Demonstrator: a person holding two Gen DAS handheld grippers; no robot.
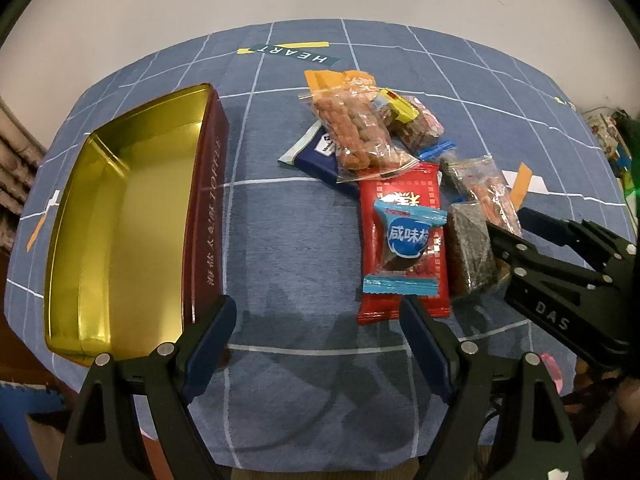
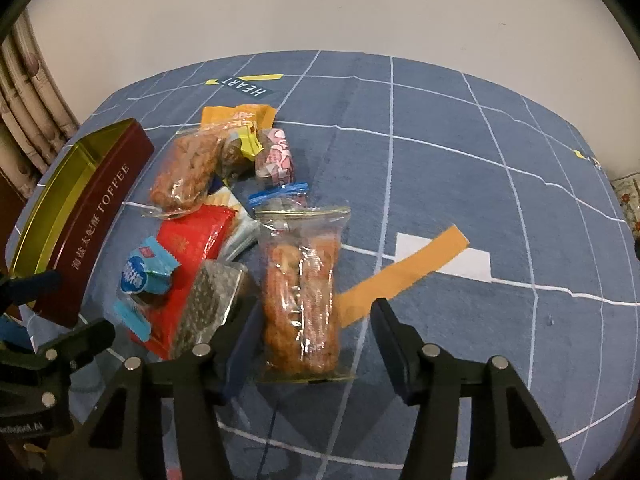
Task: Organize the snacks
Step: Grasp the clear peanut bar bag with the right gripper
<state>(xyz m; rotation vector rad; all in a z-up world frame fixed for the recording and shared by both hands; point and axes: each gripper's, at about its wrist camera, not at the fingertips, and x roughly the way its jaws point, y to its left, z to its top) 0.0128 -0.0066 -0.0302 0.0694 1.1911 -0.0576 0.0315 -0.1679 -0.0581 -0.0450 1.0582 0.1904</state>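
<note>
Tin: dark-red rectangular toffee tin with gold interior [image 1: 120, 216], frame left, sitting empty.
Snacks: heap [image 1: 400, 184] lying unsorted at centre.
Grippers: left gripper [image 1: 320, 328] gaping, holding nothing; right gripper [image 2: 312, 332] gaping, straddling clear zip bag of orange-brown snacks [image 2: 300, 292].

Background only — blue grid tablecloth [image 2: 460, 184] under a plain white wall [image 2: 320, 8].
On the cloth: "HEART" label [image 2: 244, 85] at the far edge, orange strip [image 2: 404, 274] nearer — curtain [image 2: 28, 120] off its left side.

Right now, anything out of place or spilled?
Nothing spilled or torn. The snacks lie in a loose overlapping pile beside the toffee tin, which holds none yet. The right gripper straddles a clear bag.
</note>
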